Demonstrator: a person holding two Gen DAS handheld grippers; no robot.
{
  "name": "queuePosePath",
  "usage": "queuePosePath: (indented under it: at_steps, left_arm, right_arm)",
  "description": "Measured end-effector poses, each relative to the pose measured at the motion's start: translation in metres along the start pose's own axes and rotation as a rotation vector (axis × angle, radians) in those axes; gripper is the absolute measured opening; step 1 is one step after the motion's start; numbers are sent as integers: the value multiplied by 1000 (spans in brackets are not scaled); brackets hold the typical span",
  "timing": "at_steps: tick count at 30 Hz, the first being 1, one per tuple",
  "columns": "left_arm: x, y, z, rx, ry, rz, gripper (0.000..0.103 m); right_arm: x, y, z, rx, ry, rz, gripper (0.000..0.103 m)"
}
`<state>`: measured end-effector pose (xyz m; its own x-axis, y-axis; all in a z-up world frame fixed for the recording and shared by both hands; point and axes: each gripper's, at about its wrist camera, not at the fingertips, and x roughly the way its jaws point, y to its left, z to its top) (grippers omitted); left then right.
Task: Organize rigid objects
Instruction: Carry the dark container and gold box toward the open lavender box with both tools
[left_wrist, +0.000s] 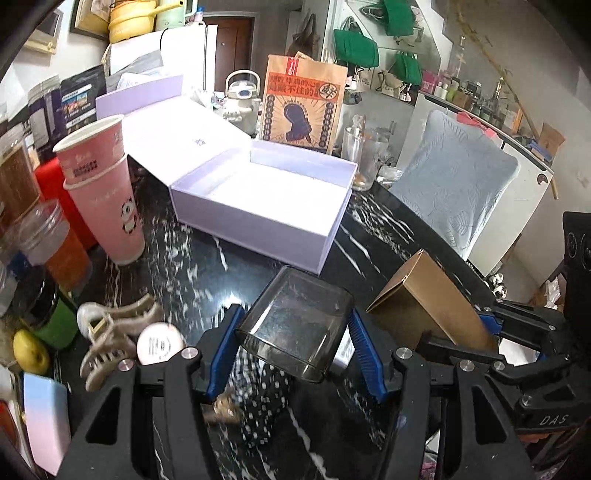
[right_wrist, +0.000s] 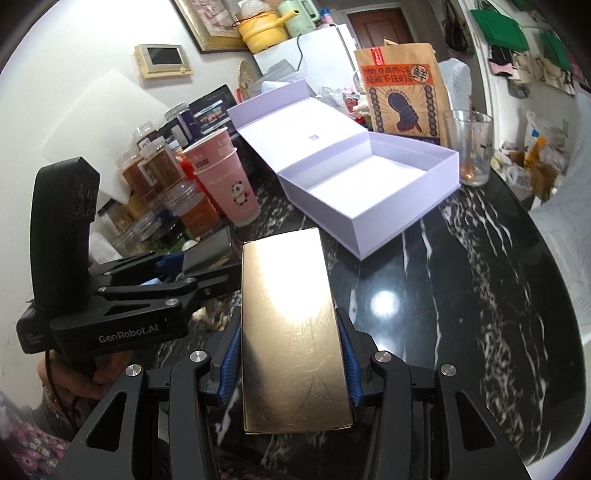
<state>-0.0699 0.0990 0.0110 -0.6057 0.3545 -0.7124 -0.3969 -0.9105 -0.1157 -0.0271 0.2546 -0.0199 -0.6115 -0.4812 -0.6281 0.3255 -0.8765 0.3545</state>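
Observation:
My left gripper (left_wrist: 295, 332) is shut on a smoky transparent plastic container (left_wrist: 295, 325), held above the black marble table (left_wrist: 207, 273). My right gripper (right_wrist: 288, 354) is shut on a flat gold cardboard box (right_wrist: 288, 325); the same gold box (left_wrist: 428, 306) shows at the right of the left wrist view, clamped in the right gripper (left_wrist: 465, 336). In the right wrist view the left gripper (right_wrist: 195, 264) sits at the left with the container (right_wrist: 210, 251) in it. An open lilac gift box (left_wrist: 266, 195), lid folded back, stands ahead of both; the lilac box (right_wrist: 369, 188) is empty inside.
Stacked pink paper cups (left_wrist: 103, 192) and several jars (left_wrist: 22, 184) line the left. Hair claws (left_wrist: 107, 332), a round white item (left_wrist: 159, 343) and a yellow fruit (left_wrist: 31, 350) lie near left. A printed paper bag (left_wrist: 303, 107) and a glass (left_wrist: 362, 158) stand behind the box. A person's hand (right_wrist: 74, 384) holds the left handle.

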Motion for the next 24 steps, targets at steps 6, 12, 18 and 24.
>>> queuePosePath:
  at_steps: [6, 12, 18, 24]
  left_arm:
    - [7, 2, 20, 7, -17, 1, 58]
    - [16, 3, 40, 19, -23, -8, 57]
    - [27, 2, 61, 39, -27, -18, 58]
    - [37, 1, 81, 65, -36, -17, 58]
  right_arm:
    - [5, -7, 16, 0, 0, 8, 45]
    - [10, -15, 33, -11, -5, -3, 45]
    - [15, -23, 51, -19, -13, -10, 45]
    - [20, -34, 70, -25, -31, -19, 45]
